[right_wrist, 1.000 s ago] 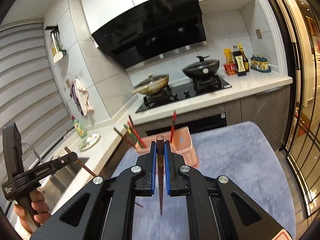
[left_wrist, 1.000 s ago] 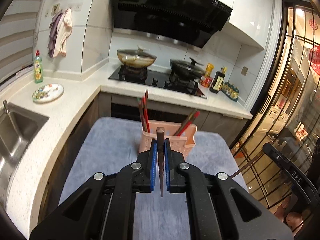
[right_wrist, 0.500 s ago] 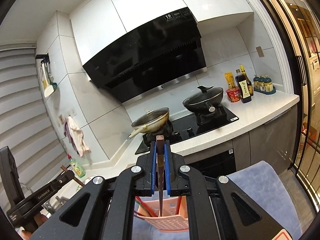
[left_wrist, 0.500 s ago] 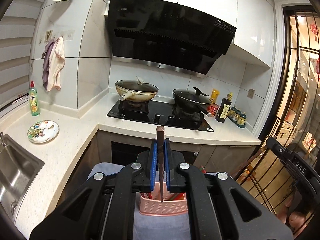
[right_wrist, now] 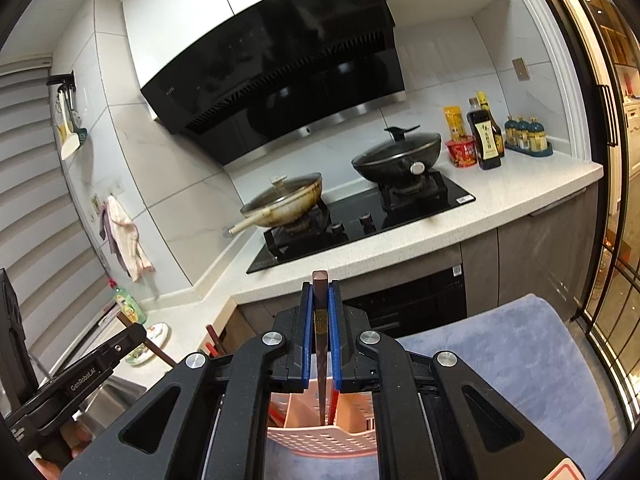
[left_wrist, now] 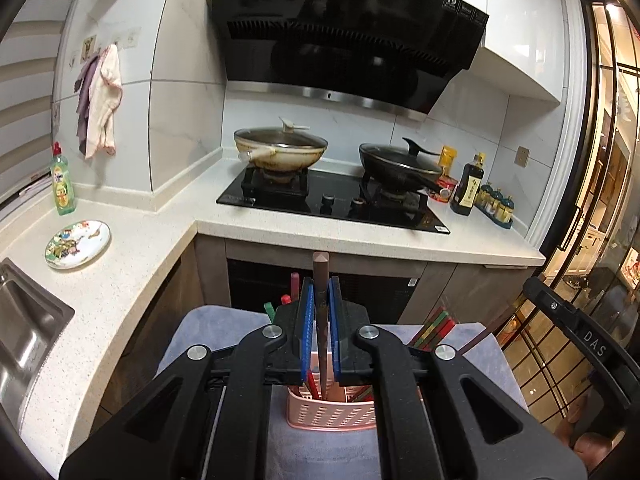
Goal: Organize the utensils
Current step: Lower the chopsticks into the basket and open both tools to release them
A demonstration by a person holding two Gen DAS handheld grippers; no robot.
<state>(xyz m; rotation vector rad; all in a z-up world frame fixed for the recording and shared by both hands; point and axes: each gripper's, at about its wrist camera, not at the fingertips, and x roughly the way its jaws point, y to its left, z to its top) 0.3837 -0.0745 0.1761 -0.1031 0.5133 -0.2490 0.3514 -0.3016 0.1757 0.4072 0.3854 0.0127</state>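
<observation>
A pink slotted utensil basket (left_wrist: 332,414) (right_wrist: 320,438) stands on a grey-blue cloth (left_wrist: 208,332) (right_wrist: 500,352) and holds several red and green chopsticks (left_wrist: 434,326). My left gripper (left_wrist: 320,292) is shut on a dark brown chopstick (left_wrist: 321,320), held upright between the blue pads, its thin lower end over the basket. My right gripper (right_wrist: 321,298) is likewise shut on a dark brown chopstick (right_wrist: 321,344), whose tip reaches down into the basket's opening. Each gripper shows at the edge of the other's view.
A white counter (left_wrist: 132,264) wraps the corner with a sink (left_wrist: 24,332), a painted plate (left_wrist: 78,238) and a green bottle (left_wrist: 62,184). Two lidded woks (left_wrist: 280,150) (left_wrist: 400,162) sit on the hob; sauce bottles (right_wrist: 486,136) stand at its right. A glass door (left_wrist: 600,240) is on the right.
Both grippers moved forward toward the basket, which slid from ahead of the fingertips to under them. The chopstick tips now hang over or in the basket. Both stayed shut.
</observation>
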